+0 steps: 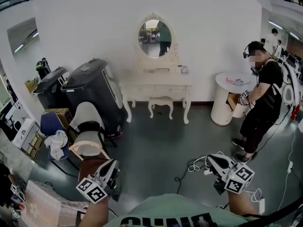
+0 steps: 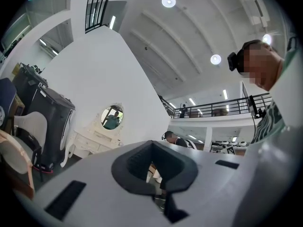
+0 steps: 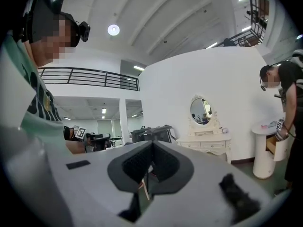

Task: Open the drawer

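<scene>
A white dressing table (image 1: pixel 156 85) with an oval mirror (image 1: pixel 155 38) stands against the far wall, and its drawer fronts (image 1: pixel 142 90) look closed. It also shows small in the left gripper view as the dressing table (image 2: pixel 92 141), and in the right gripper view as the dressing table (image 3: pixel 206 141). My left gripper (image 1: pixel 112 167) is held low at the near left with its jaws shut and empty, seen close up as the left gripper (image 2: pixel 152 144). My right gripper (image 1: pixel 213 160) is at the near right, also shut on nothing, and appears as the right gripper (image 3: pixel 152 144). Both are far from the table.
A white stool (image 1: pixel 161 103) sits under the dressing table. Black bins (image 1: pixel 92 91), a white chair (image 1: pixel 87 126) and boxes crowd the left. Another person (image 1: pixel 260 98) stands at a round white table (image 1: pixel 234 82) on the right. Cables (image 1: pixel 194 167) lie on the floor.
</scene>
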